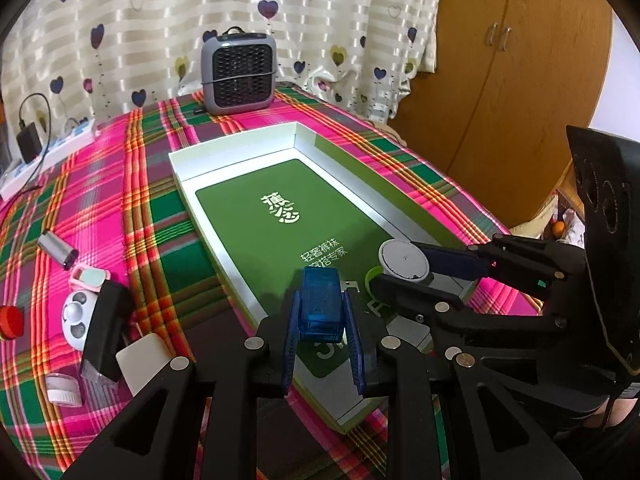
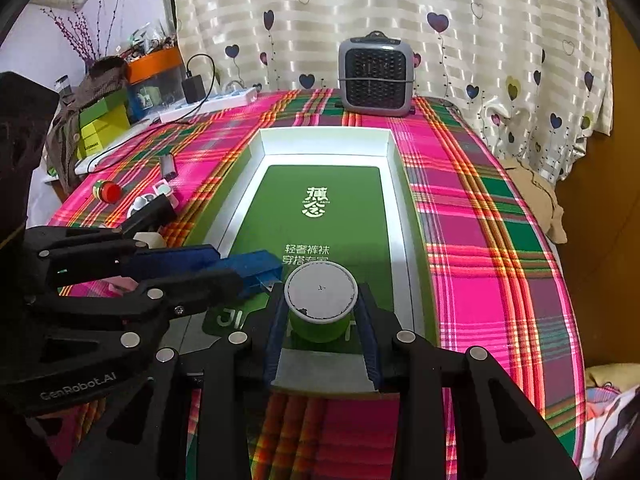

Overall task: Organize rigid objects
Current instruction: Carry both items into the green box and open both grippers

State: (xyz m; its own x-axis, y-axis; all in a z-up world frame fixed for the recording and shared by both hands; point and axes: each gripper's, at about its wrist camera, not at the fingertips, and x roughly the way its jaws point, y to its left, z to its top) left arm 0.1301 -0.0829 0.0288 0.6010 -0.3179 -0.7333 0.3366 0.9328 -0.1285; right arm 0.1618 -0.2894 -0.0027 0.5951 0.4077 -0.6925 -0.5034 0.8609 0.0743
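The left gripper clamps a blue case and the right gripper a green cup, jaws closed on both, over the box for placing.

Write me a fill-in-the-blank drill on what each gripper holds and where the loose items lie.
1. The left gripper is shut on a translucent ____ box.
2. The right gripper holds a green cup with a ____ lid.
3. Both held items hang over the near end of the shallow ____-floored tray.
4. The small heater stands at the table's ____ edge, by the curtain.

Missing words: blue; white; green; far
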